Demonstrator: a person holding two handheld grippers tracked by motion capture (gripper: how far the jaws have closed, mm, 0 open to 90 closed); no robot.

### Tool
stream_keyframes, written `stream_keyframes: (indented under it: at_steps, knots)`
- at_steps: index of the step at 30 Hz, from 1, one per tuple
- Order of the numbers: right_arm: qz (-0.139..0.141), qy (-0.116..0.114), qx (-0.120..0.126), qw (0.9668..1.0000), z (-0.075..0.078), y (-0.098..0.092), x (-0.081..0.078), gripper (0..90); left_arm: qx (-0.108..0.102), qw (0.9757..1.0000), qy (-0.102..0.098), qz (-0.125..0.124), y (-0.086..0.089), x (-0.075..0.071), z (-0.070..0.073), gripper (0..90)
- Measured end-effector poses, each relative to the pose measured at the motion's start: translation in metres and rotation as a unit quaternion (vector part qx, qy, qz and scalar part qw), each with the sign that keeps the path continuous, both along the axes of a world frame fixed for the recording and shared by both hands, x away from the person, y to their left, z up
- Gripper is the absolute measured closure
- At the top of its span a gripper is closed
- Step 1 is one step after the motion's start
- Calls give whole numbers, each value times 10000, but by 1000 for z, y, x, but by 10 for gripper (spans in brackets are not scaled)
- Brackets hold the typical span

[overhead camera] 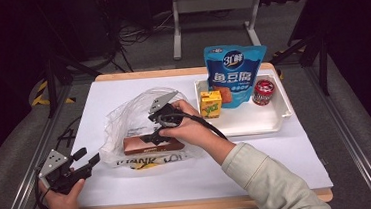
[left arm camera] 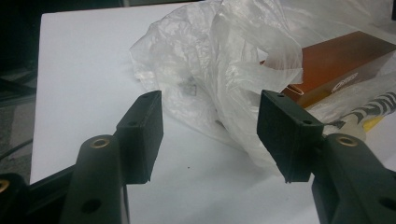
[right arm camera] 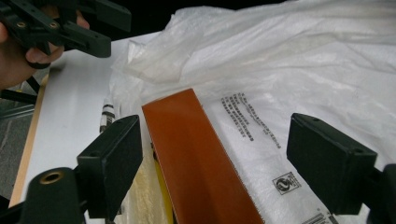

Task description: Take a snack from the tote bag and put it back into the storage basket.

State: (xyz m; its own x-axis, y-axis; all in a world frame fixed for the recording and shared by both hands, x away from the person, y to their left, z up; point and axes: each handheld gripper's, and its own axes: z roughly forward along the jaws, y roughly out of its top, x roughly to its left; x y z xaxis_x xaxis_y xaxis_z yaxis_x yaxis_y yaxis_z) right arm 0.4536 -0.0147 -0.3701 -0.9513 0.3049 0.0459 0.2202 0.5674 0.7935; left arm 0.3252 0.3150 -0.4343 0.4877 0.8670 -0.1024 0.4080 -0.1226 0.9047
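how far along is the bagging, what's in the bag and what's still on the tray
Done: the brown box lies in the mouth of the plastic bag. In hand: the right gripper hangs open over that box, jaws either side and not pressing; the left gripper waits open beside the bag. Left: the yellow carton, blue pouch and red can sit in the white tray.

the high view looks forward and down over the white surface [overhead camera: 257, 149]. both gripper views sit low and close, facing the crumpled clear plastic bag [overhead camera: 124, 119] and long brown box [right arm camera: 201, 163] from opposite sides.
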Motion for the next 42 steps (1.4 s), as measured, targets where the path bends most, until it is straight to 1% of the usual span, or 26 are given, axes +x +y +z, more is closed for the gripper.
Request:
stream_keyframes:
  at_steps: [6,8,14,20,23,26,31,36,39,42]
  knots:
    - [22,114,-138,9998,-11,-1,3,188,-1,10000,-4,-12,0,0,0,411]
    - [71,189,-191,9996,-13,-1,4,188,-3,10000,-9,-11,0,0,0,411]
    - [152,201,-324,9992,-18,-1,5,187,-2,10000,-7,-18,0,0,0,411]
    - [238,231,-527,9981,-25,0,5,162,-3,10000,-6,-25,0,0,0,411]
    - [265,218,-577,9977,-27,0,6,159,15,10000,-10,-38,0,1,0,411]
    - [281,262,-658,9971,-30,1,6,159,1,10000,-3,-23,0,0,0,411]
    - [281,298,-871,9954,-36,1,8,159,-1,10000,1,-17,0,0,0,411]
    - [295,277,-948,9947,-39,2,9,140,9,10000,1,-18,0,0,0,411]
    - [303,283,-1046,9937,-42,2,11,132,16,10000,2,-14,1,0,0,410]
    - [327,295,-1092,9930,-45,3,11,131,18,10000,3,-15,1,0,0,410]
